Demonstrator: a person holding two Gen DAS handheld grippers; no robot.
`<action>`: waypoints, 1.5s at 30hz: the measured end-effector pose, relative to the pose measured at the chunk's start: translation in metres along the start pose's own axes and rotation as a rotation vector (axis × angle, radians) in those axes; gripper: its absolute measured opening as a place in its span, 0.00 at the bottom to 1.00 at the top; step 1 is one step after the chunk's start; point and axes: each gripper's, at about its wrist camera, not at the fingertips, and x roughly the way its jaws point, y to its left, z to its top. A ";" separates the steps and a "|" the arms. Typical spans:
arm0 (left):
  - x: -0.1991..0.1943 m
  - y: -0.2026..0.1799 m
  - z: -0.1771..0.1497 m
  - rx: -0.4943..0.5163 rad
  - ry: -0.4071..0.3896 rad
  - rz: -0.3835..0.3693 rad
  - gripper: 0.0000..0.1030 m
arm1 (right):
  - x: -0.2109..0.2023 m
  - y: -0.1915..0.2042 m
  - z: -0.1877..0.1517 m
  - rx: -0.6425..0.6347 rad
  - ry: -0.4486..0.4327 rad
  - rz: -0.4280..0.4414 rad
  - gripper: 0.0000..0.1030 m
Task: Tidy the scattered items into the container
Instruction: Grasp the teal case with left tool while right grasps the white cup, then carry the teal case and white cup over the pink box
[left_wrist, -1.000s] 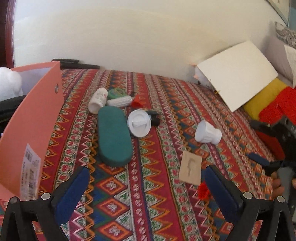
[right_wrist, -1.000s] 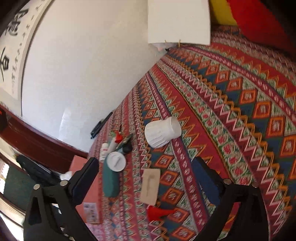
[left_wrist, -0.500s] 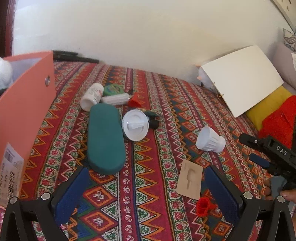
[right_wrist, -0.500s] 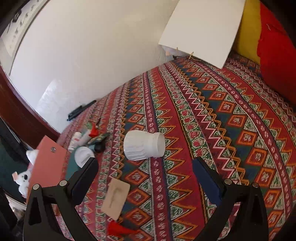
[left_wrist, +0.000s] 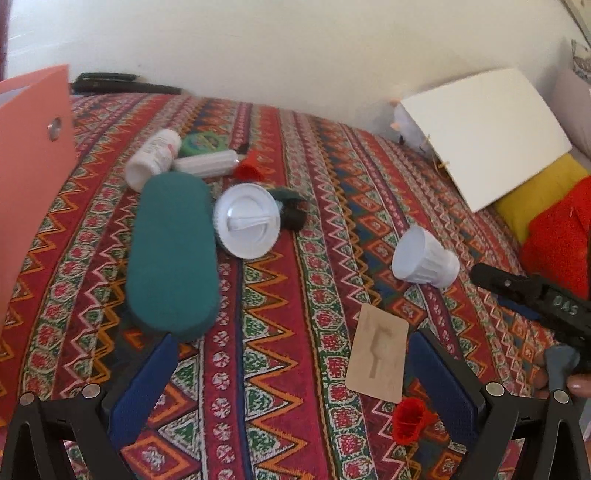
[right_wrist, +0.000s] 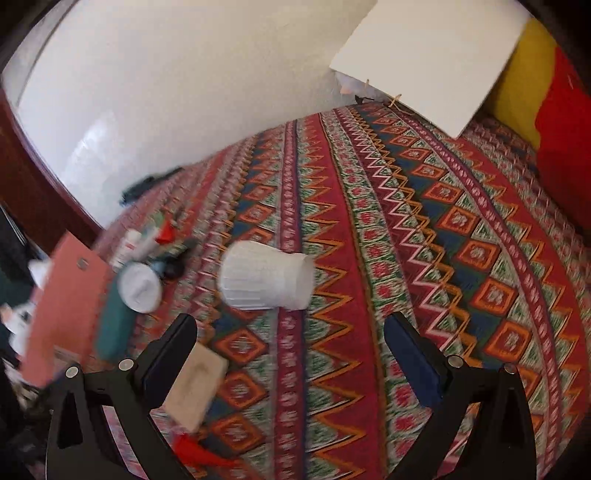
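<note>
Left wrist view low over patterned bedspread (left_wrist: 280, 332) facing wall, right wrist view tilted, nearer, both sharing white cup (right_wrist: 267, 280).

A patterned bedspread (left_wrist: 280, 332) in red, green and blue zigzag bands covers the whole surface below a plain white wall (left_wrist: 295, 48). At the bedspread's far right corner, a white board (left_wrist: 484, 129) leans tilted against a yellow cushion (left_wrist: 535, 195), which has a red cushion (left_wrist: 557, 236) just beside it on the near side. A dark, slim object (left_wrist: 122, 83), too small to identify, lies along the bedspread's far left edge against the wall.
</note>
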 end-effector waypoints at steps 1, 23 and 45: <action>0.003 -0.002 0.001 0.017 0.000 0.013 0.99 | 0.004 -0.002 0.001 0.001 0.003 -0.011 1.00; 0.086 0.060 0.043 0.118 0.112 0.266 0.69 | 0.071 0.021 0.030 -0.032 0.065 -0.009 0.68; 0.016 0.024 -0.024 0.182 0.283 0.112 0.73 | -0.004 0.057 -0.007 0.081 0.087 0.158 0.69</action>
